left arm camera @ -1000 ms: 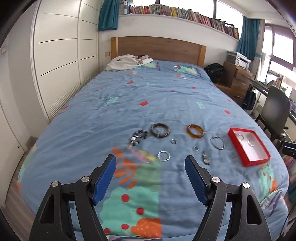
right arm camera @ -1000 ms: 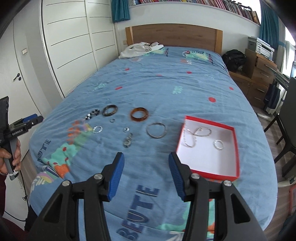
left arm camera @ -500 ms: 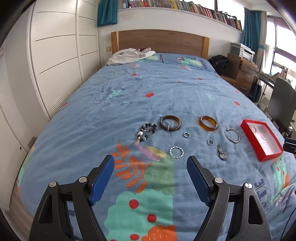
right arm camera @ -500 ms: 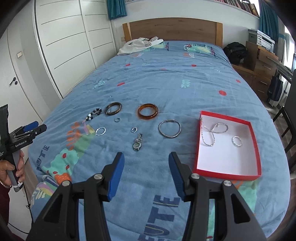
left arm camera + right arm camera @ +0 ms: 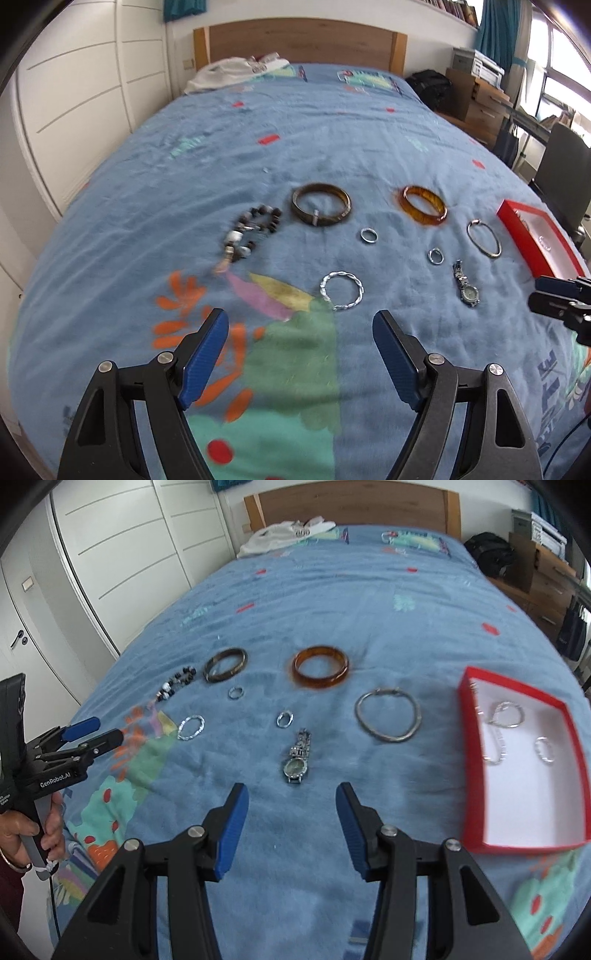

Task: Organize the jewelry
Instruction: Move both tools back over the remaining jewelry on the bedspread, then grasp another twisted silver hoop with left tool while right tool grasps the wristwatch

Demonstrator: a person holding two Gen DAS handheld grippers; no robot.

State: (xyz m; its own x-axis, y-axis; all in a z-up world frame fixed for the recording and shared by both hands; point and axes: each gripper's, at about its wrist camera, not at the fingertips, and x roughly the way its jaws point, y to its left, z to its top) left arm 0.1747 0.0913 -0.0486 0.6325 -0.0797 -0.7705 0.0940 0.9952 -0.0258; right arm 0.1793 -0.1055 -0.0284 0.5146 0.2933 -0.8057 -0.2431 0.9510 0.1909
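Jewelry lies on the blue bedspread. A silver watch (image 5: 297,758) lies just ahead of my open right gripper (image 5: 291,834). A twisted silver bracelet (image 5: 341,290) lies just ahead of my open left gripper (image 5: 301,356). Beyond are a beaded bracelet (image 5: 251,232), a dark bangle (image 5: 320,208), an amber bangle (image 5: 320,666), a thin silver bangle (image 5: 388,714) and two small rings (image 5: 284,719) (image 5: 235,692). A red box (image 5: 526,764) at the right holds a chain and a ring. Both grippers are empty.
A white garment (image 5: 288,533) lies by the wooden headboard. White wardrobe doors (image 5: 122,554) stand left of the bed. A wooden dresser (image 5: 476,96) and a dark chair (image 5: 561,173) stand to the right. The left gripper also shows in the right wrist view (image 5: 92,733).
Both grippers have moved forward and lower toward the jewelry, which now looks larger. Jaws stay open. Nothing was picked up.
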